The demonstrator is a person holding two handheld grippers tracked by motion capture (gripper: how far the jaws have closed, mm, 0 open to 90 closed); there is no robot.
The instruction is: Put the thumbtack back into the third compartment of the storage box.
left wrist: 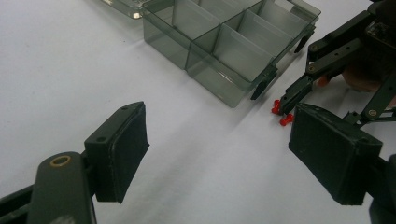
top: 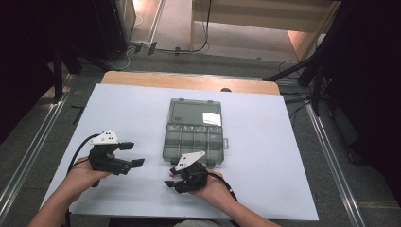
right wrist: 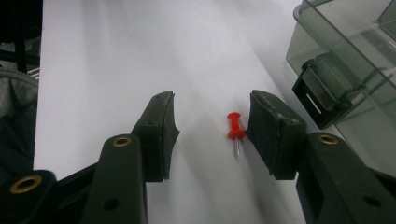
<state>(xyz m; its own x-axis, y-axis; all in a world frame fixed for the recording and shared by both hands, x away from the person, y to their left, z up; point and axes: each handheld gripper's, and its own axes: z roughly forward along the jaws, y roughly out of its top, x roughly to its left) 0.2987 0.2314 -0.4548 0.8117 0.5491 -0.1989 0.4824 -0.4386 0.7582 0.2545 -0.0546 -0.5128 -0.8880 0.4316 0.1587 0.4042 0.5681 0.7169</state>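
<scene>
Right gripper [top: 171, 180]: one, in my right hand near the table's front edge, just in front of the box. In the right gripper view its jaws stand partly apart over the white sheet with the pin between them. One pad sits right beside the pin's head, perhaps touching; the other is well clear, so I have no grip on it.

Left gripper [top: 135, 154]: one, held off to the left, well apart from the box. In its own view the two pads [left wrist: 122, 149] are spread wide with nothing but bare sheet between them — it holds nothing.

Red pushpin [right wrist: 235, 127]: I count one between the right gripper's jaws, lying on the sheet with its metal point towards the camera. In the left gripper view there are two small red bits [left wrist: 281, 113] at the right gripper's tips; whether that is one pin or two I cannot tell.

Compartment box [top: 195, 130]: one, smoky clear plastic, lid folded open away from me, mid-table. I count four compartments across the near row in the high view; further divisions I cannot count surely. Dark latch [right wrist: 322, 91] on its front wall, just beside the right gripper.

Table cover [top: 265, 156]: one white sheet — the box and pin lie on it.
</scene>
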